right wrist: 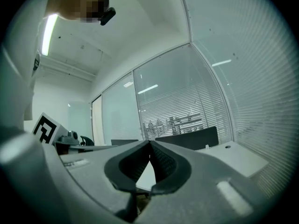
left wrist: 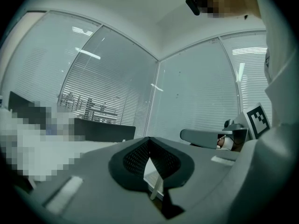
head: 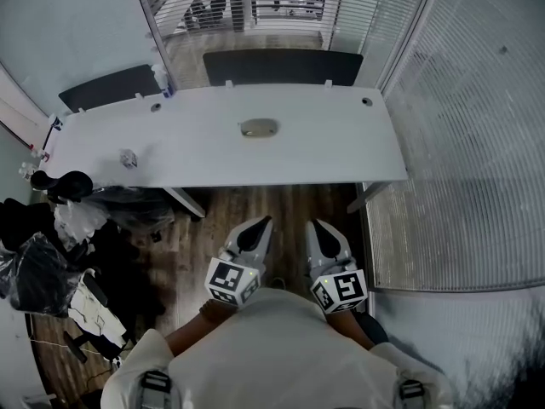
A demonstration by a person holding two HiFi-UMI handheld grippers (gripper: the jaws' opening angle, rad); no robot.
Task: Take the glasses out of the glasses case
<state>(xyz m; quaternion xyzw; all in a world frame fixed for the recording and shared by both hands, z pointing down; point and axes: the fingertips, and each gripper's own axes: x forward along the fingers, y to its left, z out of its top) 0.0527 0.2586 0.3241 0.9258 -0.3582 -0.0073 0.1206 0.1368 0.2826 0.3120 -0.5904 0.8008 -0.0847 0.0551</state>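
Head view, looking steeply down: the left tool and the right tool are held side by side, near each other but not touching, above a wooden floor. Both point toward the near edge of a white tabletop. In each gripper view the jaws of that tool are fully closed: the ribbed pads meet at the tips and nothing lies between them. The glasses case, a pale oval body, lies flat on the tabletop well ahead of both tools, roughly in line with the left tool. A small crumpled object sits ahead and far to the left of the left tool. A dark chair stands beyond the tabletop's far edge.
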